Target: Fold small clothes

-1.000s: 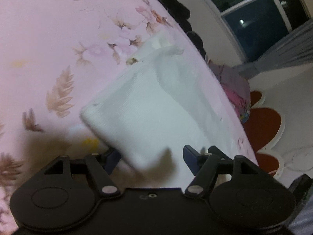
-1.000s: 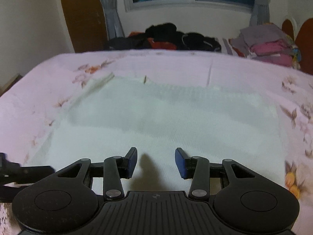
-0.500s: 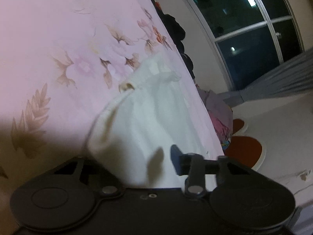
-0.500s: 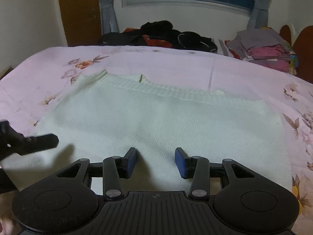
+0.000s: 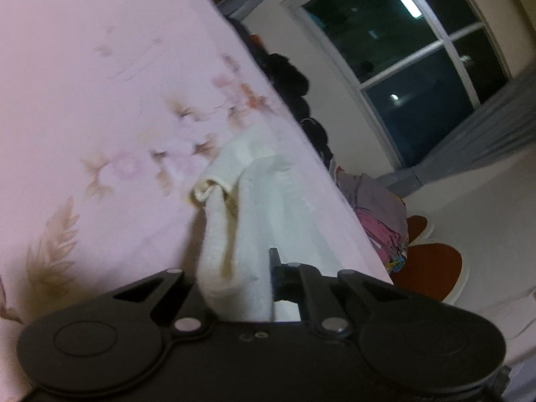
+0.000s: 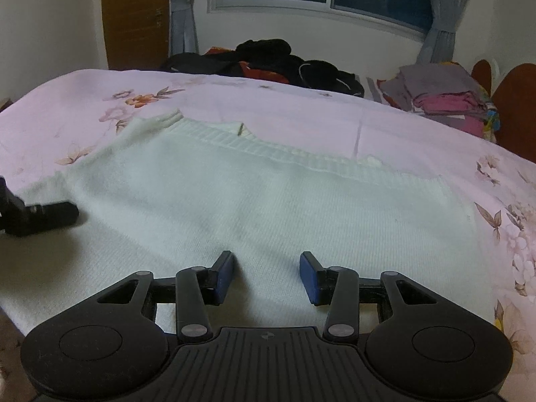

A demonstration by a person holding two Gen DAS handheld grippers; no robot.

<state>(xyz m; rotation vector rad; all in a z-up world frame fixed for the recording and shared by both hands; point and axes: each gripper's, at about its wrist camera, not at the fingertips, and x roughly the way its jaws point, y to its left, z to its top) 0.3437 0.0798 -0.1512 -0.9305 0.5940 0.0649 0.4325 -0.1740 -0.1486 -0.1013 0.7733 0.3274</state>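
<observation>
A white knit garment (image 6: 268, 201) lies spread across the near half of the bed (image 6: 301, 107), its ribbed hem running toward the bed's far edge. Beyond that hem a wide band of pink flowered sheet stays bare up to the far edge, where a heap of dark clothes (image 6: 268, 60) sits. At the far right corner of the bed a stack of folded grey and pink clothes (image 6: 442, 97) lies beside the red-brown headboard (image 6: 512, 107). To the left of the garment the sheet is also bare out to the bed's left edge; to the right a narrower strip of sheet remains.

The left hand-held gripper (image 5: 236, 288) is clamped on the garment's left edge: the cloth is bunched into a thick fold between its jaws and pulled up off the sheet, with a curled corner of ribbing ahead of the fingers. In the right wrist view this gripper shows as a dark shape at the garment's left side.

The right hand-held gripper (image 6: 266, 274) hovers just over the garment's near part, its blue pads (image 6: 310, 276) apart, with only flat knit under the gap and nothing pinched.
</observation>
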